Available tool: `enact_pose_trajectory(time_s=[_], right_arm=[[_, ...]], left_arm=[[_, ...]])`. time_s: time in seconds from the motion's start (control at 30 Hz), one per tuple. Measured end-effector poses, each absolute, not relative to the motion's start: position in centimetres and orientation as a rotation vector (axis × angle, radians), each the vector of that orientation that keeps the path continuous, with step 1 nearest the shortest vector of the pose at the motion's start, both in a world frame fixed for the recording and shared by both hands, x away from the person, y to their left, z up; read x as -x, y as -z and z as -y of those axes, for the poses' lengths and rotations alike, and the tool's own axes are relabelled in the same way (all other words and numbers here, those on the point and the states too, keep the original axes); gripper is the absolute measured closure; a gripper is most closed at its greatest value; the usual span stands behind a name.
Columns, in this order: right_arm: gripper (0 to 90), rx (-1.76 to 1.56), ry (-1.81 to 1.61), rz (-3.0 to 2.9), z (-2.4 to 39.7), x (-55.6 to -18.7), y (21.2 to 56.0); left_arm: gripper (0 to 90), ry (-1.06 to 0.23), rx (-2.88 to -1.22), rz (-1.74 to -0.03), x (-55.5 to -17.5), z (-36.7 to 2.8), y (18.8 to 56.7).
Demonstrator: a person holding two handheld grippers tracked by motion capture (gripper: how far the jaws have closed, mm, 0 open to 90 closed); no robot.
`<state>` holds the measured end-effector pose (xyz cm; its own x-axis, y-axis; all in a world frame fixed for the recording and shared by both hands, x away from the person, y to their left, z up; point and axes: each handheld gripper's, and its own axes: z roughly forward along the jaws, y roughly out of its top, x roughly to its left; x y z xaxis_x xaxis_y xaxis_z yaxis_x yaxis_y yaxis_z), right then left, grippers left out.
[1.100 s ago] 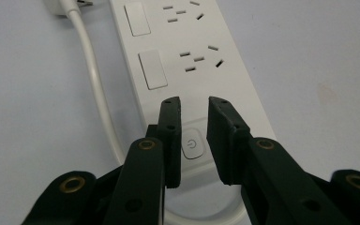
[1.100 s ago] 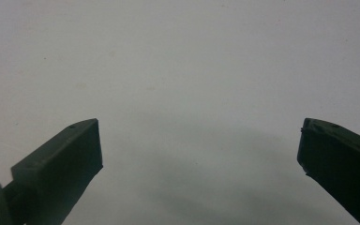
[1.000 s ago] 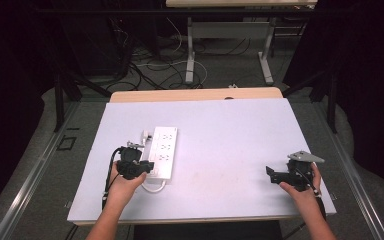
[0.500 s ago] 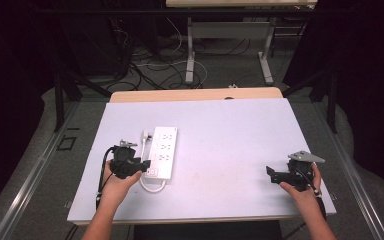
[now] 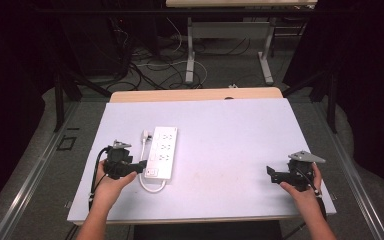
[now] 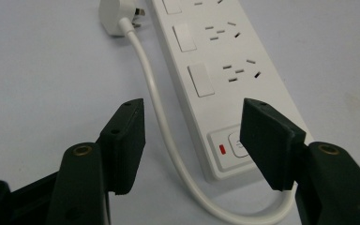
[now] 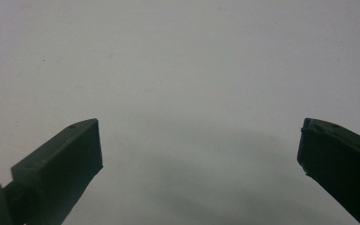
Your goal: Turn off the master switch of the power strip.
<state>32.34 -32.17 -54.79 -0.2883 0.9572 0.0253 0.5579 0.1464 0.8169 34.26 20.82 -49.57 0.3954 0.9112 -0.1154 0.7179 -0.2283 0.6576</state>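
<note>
A white power strip [image 5: 162,151] lies on the left half of the table, its short white cable [image 5: 150,187] looping round from the near end to a plug [image 5: 145,135] beside it. My left gripper [image 5: 139,167] stands open just left of the strip's near end. In the left gripper view the power strip [image 6: 215,61] runs away ahead, and the open left gripper [image 6: 194,119] straddles the cable [image 6: 161,122] and the switch end; the plug [image 6: 115,11] lies at the top. My right gripper [image 5: 271,173] is open near the right front corner. In its own view, the right gripper [image 7: 199,140] is over bare surface.
The white table top [image 5: 230,130] has a wooden strip [image 5: 195,95] along its far edge. Beyond it are table legs and loose cables on the floor [image 5: 155,65]. Both forearms come in from the near edge.
My left gripper has drifted a little to the left, away from the strip. The right gripper has not moved.
</note>
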Motion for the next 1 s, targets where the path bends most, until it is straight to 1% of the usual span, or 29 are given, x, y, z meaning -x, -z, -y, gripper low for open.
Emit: enact_pose_trajectory(time_s=[0.13, 0.17, 0.27, 0.33, 0.4, 0.47, 0.53, 0.57, 0.6, 0.77, 1.0], right_arm=[[0.0, -1.443, -1.014, -1.915, 32.2, -32.3, 54.8], [0.0, -1.438, -1.013, -1.916, 32.2, -32.4, 54.8], [0.0, -1.443, -1.015, -1.915, 32.2, -32.3, 54.8], [0.0, -1.444, -1.012, -1.918, 32.2, -32.3, 54.7], [0.0, -1.445, -1.013, -1.926, 32.2, -32.3, 54.7], [0.0, -1.444, -1.013, -1.920, 32.2, -32.3, 54.8], [0.0, -1.445, -1.014, -1.913, 32.2, -32.3, 54.8], [0.0, -1.446, -1.014, -1.927, 32.2, -32.3, 54.7], [0.0, -1.446, -1.014, -1.927, 32.2, -32.3, 54.7], [0.0, -1.446, -1.015, -1.914, 32.2, -32.3, 54.8], [0.0, -1.448, -1.017, -1.925, 32.2, -32.3, 54.8]], left_arm=[[36.9, -0.441, -2.009, -1.383, -34.3, -21.6, 49.4], [32.7, -0.442, -2.010, -1.392, -34.3, -21.8, 49.3], [30.4, -0.449, -1.978, -1.395, -34.4, -22.3, 49.3], [24.7, -0.449, -1.961, -1.398, -34.4, -22.7, 49.3], [22.2, -0.453, -1.952, -1.404, -34.4, -23.0, 49.4], [16.0, -0.451, -1.932, -1.407, -34.4, -23.2, 49.4], [15.6, -0.443, -1.912, -1.413, -34.4, -23.4, 49.4], [11.4, -0.440, -1.901, -1.415, -34.3, -23.5, 49.5], [11.4, -0.450, -1.888, -1.418, -34.3, -23.5, 49.5], [0.1, -0.432, -1.860, -1.408, -34.2, -24.0, 50.1], [0.4, -0.448, -1.816, -1.401, -33.7, -25.0, 51.0]])
